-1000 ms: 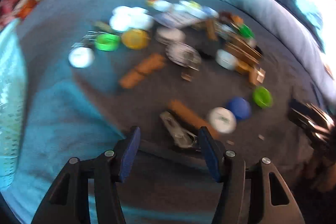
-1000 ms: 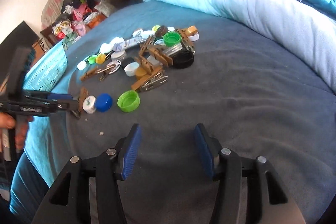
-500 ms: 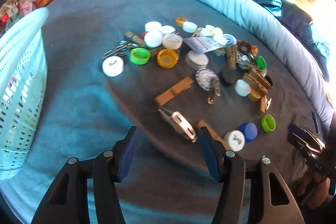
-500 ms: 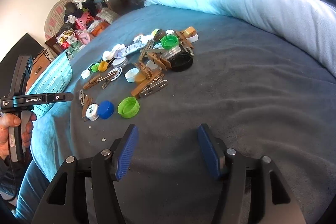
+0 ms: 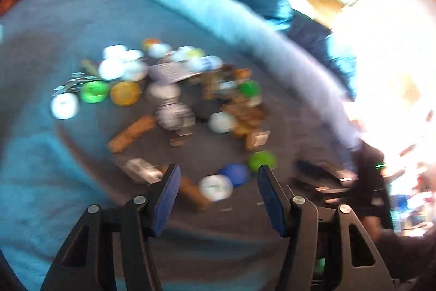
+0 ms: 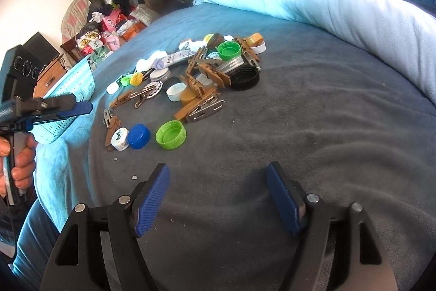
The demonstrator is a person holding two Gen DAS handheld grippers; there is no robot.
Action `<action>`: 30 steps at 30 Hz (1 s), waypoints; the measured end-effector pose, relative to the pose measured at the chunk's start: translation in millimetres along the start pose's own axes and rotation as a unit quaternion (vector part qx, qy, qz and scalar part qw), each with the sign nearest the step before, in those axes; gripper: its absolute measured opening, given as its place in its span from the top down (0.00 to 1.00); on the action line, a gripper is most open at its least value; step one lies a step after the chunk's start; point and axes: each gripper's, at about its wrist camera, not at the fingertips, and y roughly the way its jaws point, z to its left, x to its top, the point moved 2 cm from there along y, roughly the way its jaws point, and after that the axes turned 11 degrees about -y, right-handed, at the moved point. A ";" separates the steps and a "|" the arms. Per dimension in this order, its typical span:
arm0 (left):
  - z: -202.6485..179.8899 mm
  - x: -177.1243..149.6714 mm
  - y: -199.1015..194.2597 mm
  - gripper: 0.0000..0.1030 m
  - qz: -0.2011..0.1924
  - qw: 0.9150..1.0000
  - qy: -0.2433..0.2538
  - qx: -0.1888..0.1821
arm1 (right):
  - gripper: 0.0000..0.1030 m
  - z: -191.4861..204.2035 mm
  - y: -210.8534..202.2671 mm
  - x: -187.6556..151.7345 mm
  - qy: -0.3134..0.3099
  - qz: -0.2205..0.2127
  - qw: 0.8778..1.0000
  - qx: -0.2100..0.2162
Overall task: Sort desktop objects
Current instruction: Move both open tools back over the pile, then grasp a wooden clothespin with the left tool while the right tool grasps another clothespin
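Grey blanket (image 6: 313, 111) covers the whole work surface, running under and beyond both sets of fingers; a pale blue rolled duvet (image 6: 340, 7) borders it far ahead and to the right of the right gripper's fingers. Light blue perforated basket (image 6: 72, 92) sits well off to the left of those fingers, just behind the left gripper (image 6: 81, 107) as the right wrist view shows it. Left gripper is gripped by a hand (image 6: 20, 163) at the frame's left edge; its blue pads stand apart with nothing between them, and the left wrist view, though smeared, agrees. Right gripper (image 6: 218, 195): jaws opening, blue pads spread wide, bare blanket between them, nothing held. Main heap of caps and clothespins (image 6: 201, 73) lies well ahead of the right fingers, slightly left of centre. Black lid (image 6: 244, 76) at the heap's right edge. Nearer the right fingers, ahead and left: green cap (image 6: 171, 135), open side up; blue cap (image 6: 139, 136) just left of it; white cap (image 6: 120, 138) touching the blue one. In the left wrist view these same three sit just beyond the left fingertips, the white cap (image 5: 215, 187) in line with the gap between them.
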 end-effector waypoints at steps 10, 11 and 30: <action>32.9 14.2 -13.4 0.42 -0.041 0.993 -0.023 0.108 | 0.64 71.7 5.3 40.0 -0.114 -0.025 0.990 0.084; 34.4 17.3 -13.3 0.42 -0.040 0.993 -0.017 0.105 | 0.64 83.5 14.4 46.7 -0.125 -0.023 0.988 0.091; 11.5 40.5 55.4 0.87 0.040 0.980 0.140 0.139 | 0.88 144.6 85.7 62.6 -0.156 0.033 0.981 0.111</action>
